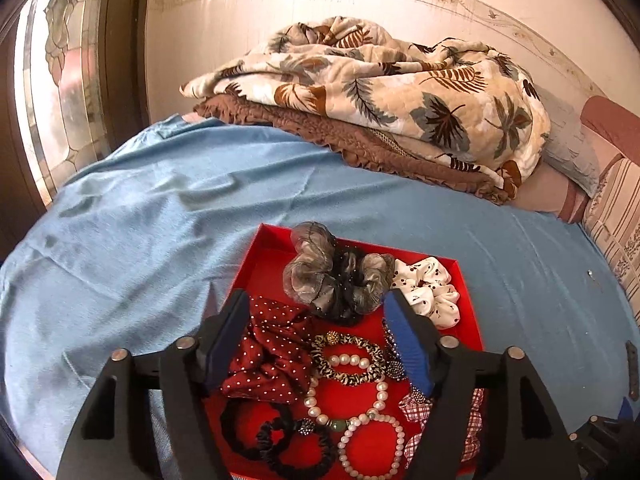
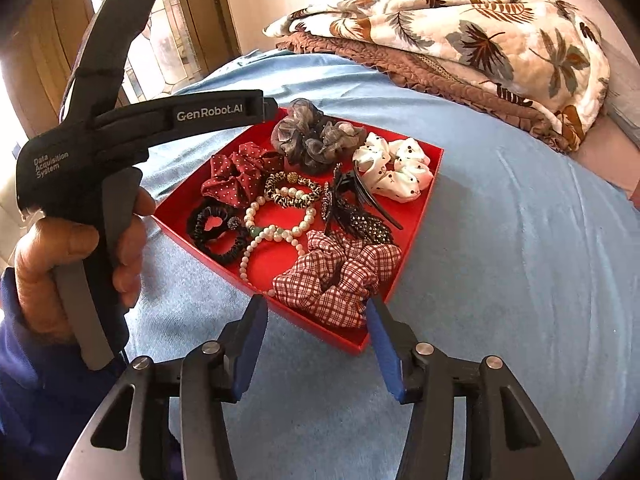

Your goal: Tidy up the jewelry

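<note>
Red cardboard tray (image 2: 420, 216) is sitting on the blue bedsheet (image 2: 520, 280), holding scrunchies, a white pearl bracelet (image 1: 348, 396) and a black claw hair clip (image 2: 360, 196) whose long axis is running diagonally. Left gripper (image 1: 320, 336) is hovering over it, jaws spread and empty; right gripper (image 2: 318, 340) is gaping empty just before the tray's near corner.

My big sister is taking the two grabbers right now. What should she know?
Left gripper: open, empty, hovering over the red tray.
Right gripper: open, empty, at the tray's near edge by the plaid scrunchie.
All in the tray on the blue bedsheet: grey scrunchie, white scrunchie, dotted red scrunchie, black hair ties, pearl bracelets, leopard band, dark clips.
Done: everything's gathered in the tray.
Left: it's jumbled, so sorting seems still to do.
</note>
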### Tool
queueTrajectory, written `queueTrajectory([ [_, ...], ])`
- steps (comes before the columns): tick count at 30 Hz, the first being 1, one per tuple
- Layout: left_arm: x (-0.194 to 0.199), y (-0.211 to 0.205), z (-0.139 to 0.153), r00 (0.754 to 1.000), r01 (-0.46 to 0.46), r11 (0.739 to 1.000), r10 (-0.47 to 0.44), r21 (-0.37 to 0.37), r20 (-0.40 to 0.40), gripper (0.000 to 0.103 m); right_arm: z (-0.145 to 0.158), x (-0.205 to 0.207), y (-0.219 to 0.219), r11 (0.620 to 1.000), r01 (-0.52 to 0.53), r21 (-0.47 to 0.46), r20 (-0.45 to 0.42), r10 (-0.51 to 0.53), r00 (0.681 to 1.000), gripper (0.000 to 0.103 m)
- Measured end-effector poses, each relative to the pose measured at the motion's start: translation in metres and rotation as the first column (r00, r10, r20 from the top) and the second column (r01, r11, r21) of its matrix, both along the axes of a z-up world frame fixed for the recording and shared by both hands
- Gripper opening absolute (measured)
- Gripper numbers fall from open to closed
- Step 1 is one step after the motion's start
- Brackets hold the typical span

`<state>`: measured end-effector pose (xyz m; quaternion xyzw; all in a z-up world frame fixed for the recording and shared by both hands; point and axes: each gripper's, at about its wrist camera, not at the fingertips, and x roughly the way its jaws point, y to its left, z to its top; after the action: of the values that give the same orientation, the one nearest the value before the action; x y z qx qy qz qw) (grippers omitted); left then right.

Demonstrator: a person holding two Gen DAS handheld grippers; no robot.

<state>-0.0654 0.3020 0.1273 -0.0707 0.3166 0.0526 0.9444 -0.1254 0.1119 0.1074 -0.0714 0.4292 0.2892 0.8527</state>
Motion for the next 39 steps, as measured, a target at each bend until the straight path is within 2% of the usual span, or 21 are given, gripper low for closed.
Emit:
queueTrajectory([
  [6, -0.01, -0.001, 0.005, 0.999, -0.023, 1.0, 0.023, 0.007, 0.033, 0.084, 0.003, -0.007, -0.007, 1.0, 0.025, -0.005, 0.015, -0.024, 1.0, 0.059],
  [14, -0.017, -0.008, 0.002, 0.999, -0.022, 1.0, 0.021, 0.014, 0.026, 0.087, 0.004, -0.014, -0.023, 0.997, 0.071, 0.005, 0.013, -0.071, 0.997, 0.063],
  [19, -0.027, -0.017, 0.004, 0.996, -0.069, 0.994, 0.063, 0.085, 0.063, 0.087, 0.005, -0.019, -0.035, 0.995, 0.095, 0.01, 0.026, -0.096, 0.995, 0.067],
  [21, -0.037, -0.02, 0.01, 0.987, -0.125, 0.985, 0.112, 0.116, 0.115, 0.093, 0.005, -0.022, -0.04, 0.994, 0.107, 0.015, 0.031, -0.107, 0.994, 0.068],
  [23, -0.051, -0.02, 0.02, 0.968, -0.186, 0.974, 0.16, 0.127, 0.193, 0.1, 0.004, -0.024, -0.046, 0.993, 0.119, 0.02, 0.033, -0.12, 0.992, 0.068],
  [26, -0.075, -0.021, 0.034, 0.919, -0.271, 0.954, 0.216, 0.129, 0.331, 0.103, 0.004, -0.025, -0.056, 0.99, 0.138, 0.027, 0.035, -0.139, 0.99, 0.068],
  [28, -0.089, -0.022, 0.038, 0.896, -0.304, 0.944, 0.237, 0.129, 0.376, 0.103, 0.004, -0.027, -0.062, 0.988, 0.153, 0.032, 0.04, -0.154, 0.987, 0.068],
  [32, -0.104, -0.028, 0.037, 0.893, -0.329, 0.933, 0.259, 0.142, 0.368, 0.103, 0.006, -0.028, -0.075, 0.981, 0.186, 0.048, 0.058, -0.188, 0.98, 0.069],
  [35, -0.11, -0.035, 0.029, 0.922, -0.315, 0.935, 0.26, 0.165, 0.286, 0.103, 0.01, -0.032, -0.082, 0.978, 0.2, 0.06, 0.083, -0.205, 0.975, 0.069],
  [39, -0.128, -0.044, 0.026, 0.935, -0.312, 0.937, 0.274, 0.156, 0.223, 0.103, 0.016, -0.038, -0.09, 0.976, 0.211, 0.062, 0.134, -0.217, 0.967, 0.07],
])
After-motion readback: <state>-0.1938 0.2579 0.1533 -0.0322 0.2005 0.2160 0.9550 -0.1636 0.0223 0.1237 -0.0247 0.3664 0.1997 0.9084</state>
